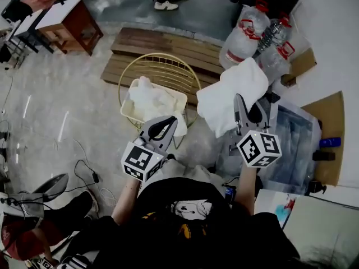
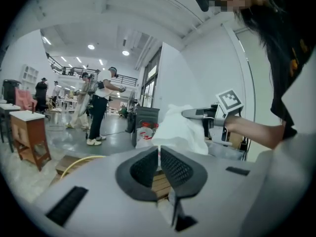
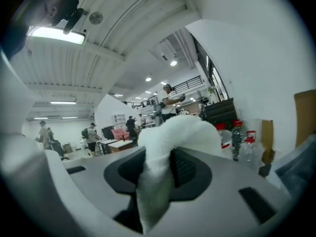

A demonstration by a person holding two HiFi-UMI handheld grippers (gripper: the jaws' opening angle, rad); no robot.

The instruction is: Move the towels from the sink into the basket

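Left gripper (image 1: 168, 122): clenched, empty, at the near edge of the basket (image 1: 160, 54). The basket already holds white towels (image 1: 150, 101).

Right of the basket, the right gripper (image 1: 240, 101) pinches a white towel (image 1: 233, 91) by one bunched fold. The bulk is loose and clear of the sink (image 1: 300, 130) further right.

Risk, my read: the thin pinch slips, or loose cloth catches the basket's rim and slides to the floor (image 1: 56, 111). A snag could tip the wire frame.

Floor is glossy grey, with a cable (image 1: 84, 170) left of the basket. A wooden pallet (image 1: 168, 46) lies behind it and water bottles (image 1: 247, 29) stand to its right. Open workshop, people (image 2: 101, 105) far off.
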